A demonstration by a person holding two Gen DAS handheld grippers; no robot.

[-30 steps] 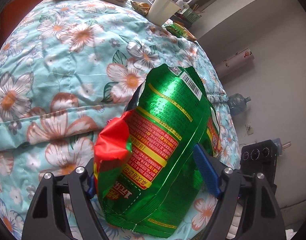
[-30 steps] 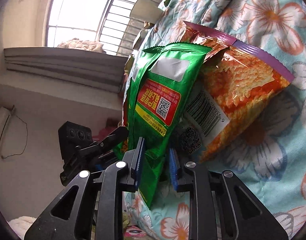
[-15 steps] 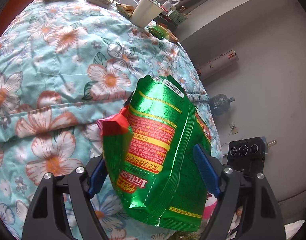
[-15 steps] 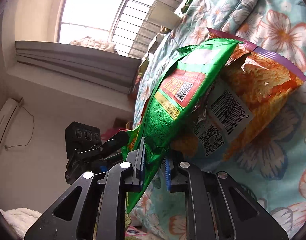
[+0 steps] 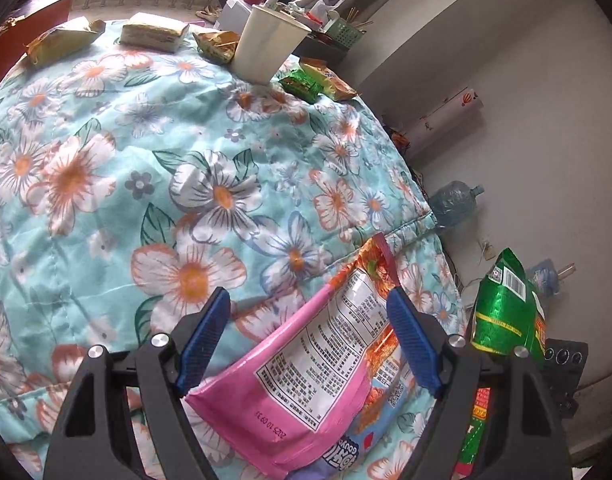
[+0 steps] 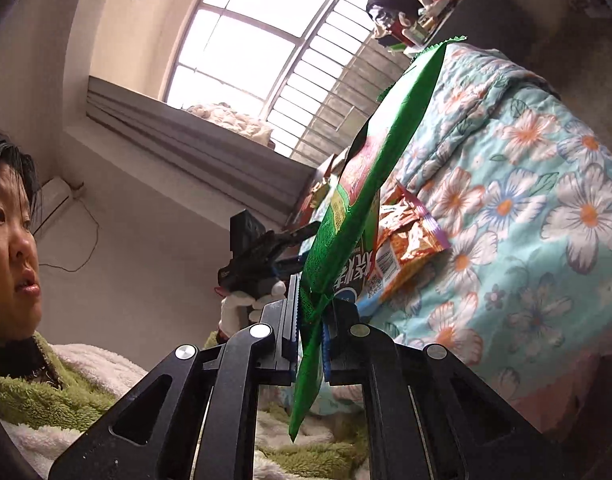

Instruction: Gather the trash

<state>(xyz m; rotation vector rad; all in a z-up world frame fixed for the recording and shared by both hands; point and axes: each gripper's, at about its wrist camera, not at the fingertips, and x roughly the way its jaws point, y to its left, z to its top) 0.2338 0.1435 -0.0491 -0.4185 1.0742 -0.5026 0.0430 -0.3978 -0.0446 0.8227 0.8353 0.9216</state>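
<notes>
1. Snack bag (image 5: 330, 364) is lying on the bed (image 5: 146, 184), between the left gripper (image 5: 308, 340) fingers.
2. Paper cup (image 5: 266, 46) is standing at the bed's far edge, wrappers (image 5: 150, 34) lying beside it.
3. Water bottle (image 5: 452, 204) is sitting on the floor, right of the bed.

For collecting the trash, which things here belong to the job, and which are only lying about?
Job:
green snack bag, pinched in right gripper
pink snack bag, between open left gripper
small wrappers
paper cup

Lying about:
floral quilt
water bottle
paper roll
</notes>
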